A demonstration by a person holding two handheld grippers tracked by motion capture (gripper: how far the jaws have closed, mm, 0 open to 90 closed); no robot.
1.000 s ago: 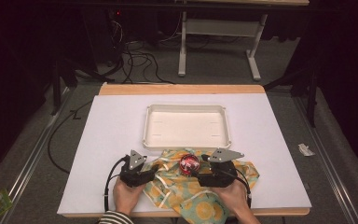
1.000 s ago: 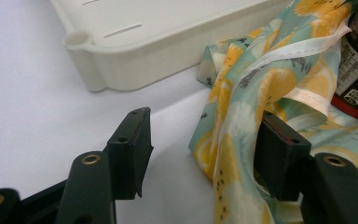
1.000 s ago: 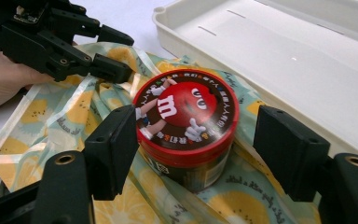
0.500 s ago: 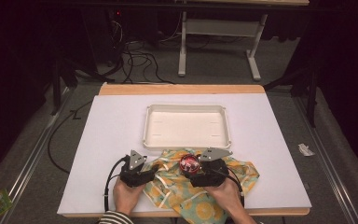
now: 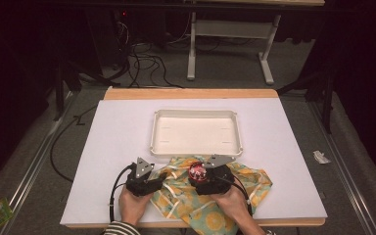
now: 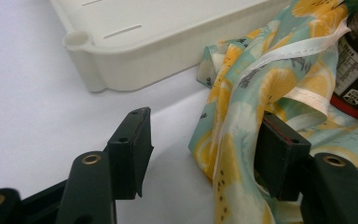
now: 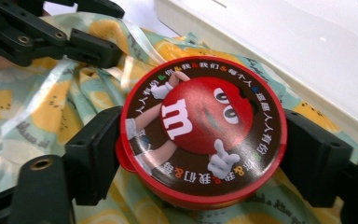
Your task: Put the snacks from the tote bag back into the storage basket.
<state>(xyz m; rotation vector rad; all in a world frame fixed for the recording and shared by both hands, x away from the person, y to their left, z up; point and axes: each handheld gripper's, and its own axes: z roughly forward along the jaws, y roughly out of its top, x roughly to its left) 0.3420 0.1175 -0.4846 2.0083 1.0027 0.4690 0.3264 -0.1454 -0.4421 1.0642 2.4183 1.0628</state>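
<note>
A round red M&M's can (image 7: 200, 126) stands on a lemon-print cloth (image 5: 186, 200) at the table's front. My right gripper (image 7: 203, 137) is shut on the can, one jaw at each side of its lid. From above, the right gripper (image 5: 199, 175) and the can (image 5: 196, 170) sit just in front of the white tray (image 5: 196, 148). My left gripper (image 6: 205, 123) is open at the cloth's left edge, and a fold of the cloth (image 6: 242, 107) lies against its right jaw. Seen from overhead, the left gripper (image 5: 159, 177) rests low on the table.
The tray's near wall (image 6: 135, 60) lies close ahead of the left jaws, and the tray holds nothing. White table surface (image 5: 117, 147) spreads left of it and on the right (image 5: 284, 147). Cables and a desk frame are on the floor beyond.
The right gripper has swung a little to the left around the can. The can, the cloth and the left gripper have hardly moved.
</note>
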